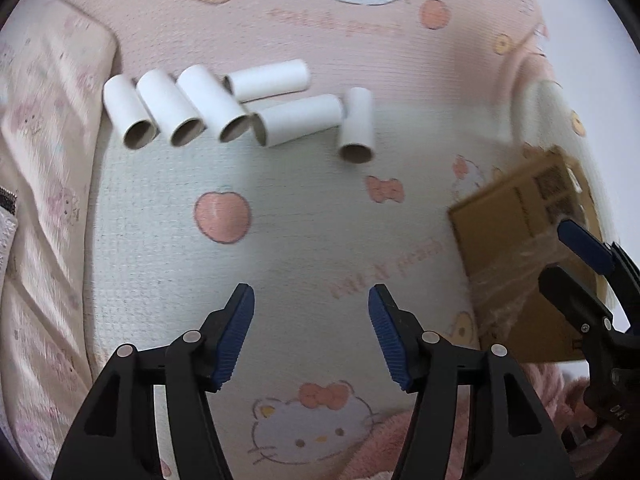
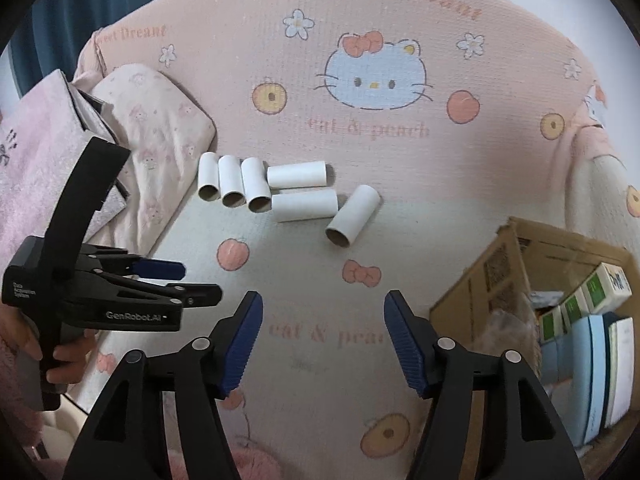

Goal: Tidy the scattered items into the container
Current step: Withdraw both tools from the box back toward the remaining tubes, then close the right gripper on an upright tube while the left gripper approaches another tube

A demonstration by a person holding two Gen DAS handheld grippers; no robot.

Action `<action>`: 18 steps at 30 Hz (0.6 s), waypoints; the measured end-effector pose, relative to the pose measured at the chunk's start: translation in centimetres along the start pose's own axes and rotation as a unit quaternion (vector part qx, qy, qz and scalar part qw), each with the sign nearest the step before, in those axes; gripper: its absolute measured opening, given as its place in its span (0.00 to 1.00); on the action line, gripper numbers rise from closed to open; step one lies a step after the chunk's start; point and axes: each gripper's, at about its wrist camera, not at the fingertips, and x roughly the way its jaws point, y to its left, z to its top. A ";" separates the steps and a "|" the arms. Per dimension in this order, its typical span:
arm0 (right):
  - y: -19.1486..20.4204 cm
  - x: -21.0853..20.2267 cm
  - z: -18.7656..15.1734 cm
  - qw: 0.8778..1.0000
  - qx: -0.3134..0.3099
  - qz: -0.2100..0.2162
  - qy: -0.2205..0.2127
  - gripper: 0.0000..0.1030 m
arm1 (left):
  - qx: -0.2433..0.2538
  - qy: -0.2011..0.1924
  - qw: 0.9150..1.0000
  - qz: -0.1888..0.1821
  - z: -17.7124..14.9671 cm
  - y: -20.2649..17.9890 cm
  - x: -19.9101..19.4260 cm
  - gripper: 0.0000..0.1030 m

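Observation:
Several white cardboard tubes [image 1: 236, 106] lie in a loose row on a pink and white cartoon-cat sheet; they also show in the right wrist view [image 2: 280, 192]. One tube [image 2: 352, 216] lies apart on the right of the row. A brown cardboard box [image 2: 500, 276] stands open at the right, also in the left wrist view [image 1: 520, 248]. My left gripper [image 1: 311, 332] is open and empty, well short of the tubes; it also shows in the right wrist view [image 2: 200, 282]. My right gripper [image 2: 323, 340] is open and empty, left of the box; it also shows in the left wrist view [image 1: 572, 260].
The box holds small green-and-white cartons [image 2: 588, 296] and blue-white packs [image 2: 600, 360]. A pale patterned pillow [image 2: 160, 140] lies left of the tubes. A pink towel [image 2: 36, 160] and a fluffy pink blanket [image 1: 400, 440] lie near me.

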 end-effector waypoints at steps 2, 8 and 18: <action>-0.1 0.9 0.1 1.000 0.002 0.003 -0.005 0.59 | -0.005 -0.003 1.000 0.010 0.3 0.4 0.5 0.62; -1.9 3.8 0.4 0.998 0.052 0.033 -0.005 0.59 | -0.016 -0.027 0.999 0.026 2.1 1.3 1.7 0.62; -4.9 9.9 2.3 0.986 0.159 0.051 0.021 0.59 | 0.021 -0.066 0.996 0.062 7.5 1.3 4.0 0.62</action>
